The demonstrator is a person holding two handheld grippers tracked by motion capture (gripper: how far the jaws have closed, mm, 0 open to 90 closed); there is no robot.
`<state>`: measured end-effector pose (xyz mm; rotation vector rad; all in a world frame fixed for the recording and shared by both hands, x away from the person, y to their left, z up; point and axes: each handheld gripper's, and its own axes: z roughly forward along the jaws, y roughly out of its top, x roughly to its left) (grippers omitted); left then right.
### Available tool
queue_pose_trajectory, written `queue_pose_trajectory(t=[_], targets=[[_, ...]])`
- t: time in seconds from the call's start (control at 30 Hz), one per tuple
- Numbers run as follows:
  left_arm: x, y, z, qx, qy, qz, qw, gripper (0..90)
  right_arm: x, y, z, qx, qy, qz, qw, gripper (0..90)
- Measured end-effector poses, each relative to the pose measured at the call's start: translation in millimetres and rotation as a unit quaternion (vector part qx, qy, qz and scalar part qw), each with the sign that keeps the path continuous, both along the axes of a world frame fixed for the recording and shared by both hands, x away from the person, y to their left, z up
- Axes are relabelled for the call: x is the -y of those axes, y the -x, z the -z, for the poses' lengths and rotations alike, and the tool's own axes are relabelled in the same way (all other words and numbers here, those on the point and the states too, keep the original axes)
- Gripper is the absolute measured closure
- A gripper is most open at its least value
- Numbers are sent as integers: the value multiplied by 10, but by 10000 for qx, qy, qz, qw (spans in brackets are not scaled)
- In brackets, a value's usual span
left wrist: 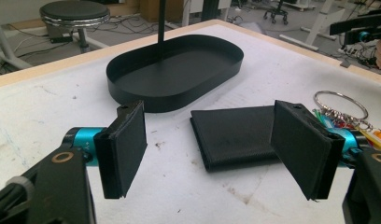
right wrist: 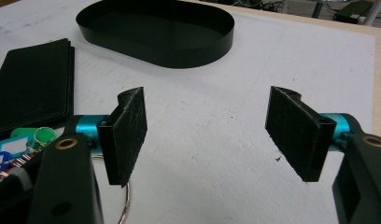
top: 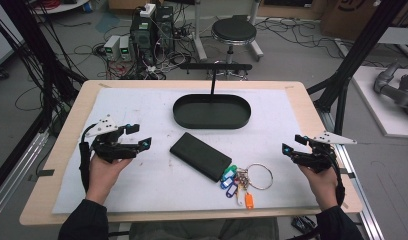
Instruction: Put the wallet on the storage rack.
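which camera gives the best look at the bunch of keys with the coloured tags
The high view: the bunch of keys with coloured plastic tags lies whole beside the black wallet. The left gripper view catches its ring and some tags behind a jaw; the right gripper view, tags and part of the ring.

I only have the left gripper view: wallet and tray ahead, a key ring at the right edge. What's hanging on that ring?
Observer: The key ring carries coloured tags: green, blue, white and orange, lying beside the wallet.
Operator: Is the right tool holding anything?
Observer: No. The right tool is open, over bare cloth to the right of the keys.
Operator: Is the tray clear?
Observer: The black oval tray looks empty; a thin black post rises at its far side.
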<state>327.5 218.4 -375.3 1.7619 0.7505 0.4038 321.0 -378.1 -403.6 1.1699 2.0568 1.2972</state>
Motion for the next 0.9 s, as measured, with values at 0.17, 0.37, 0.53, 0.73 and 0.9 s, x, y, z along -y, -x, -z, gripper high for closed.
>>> queue_pose_trajectory(t=[0.17,0.37,0.53,0.73,0.9], targets=[[5,-2,-10,9,16,-10,10000,273,-1,-9,16,-4,27,5,10000,301],[3,-11,5,-5,37,7,10000,273,-7,17,21,19,101,-56,9999,335],[12,-35,9,11,50,-19,10000,273,3,57,16,19,160,-34,9999,345],[48,-62,14,-89,148,-19,9998,301,50,80,28,5,196,16,9998,353],[109,-77,21,-107,93,7,9999,327,84,83,29,-3,185,86,9998,353]])
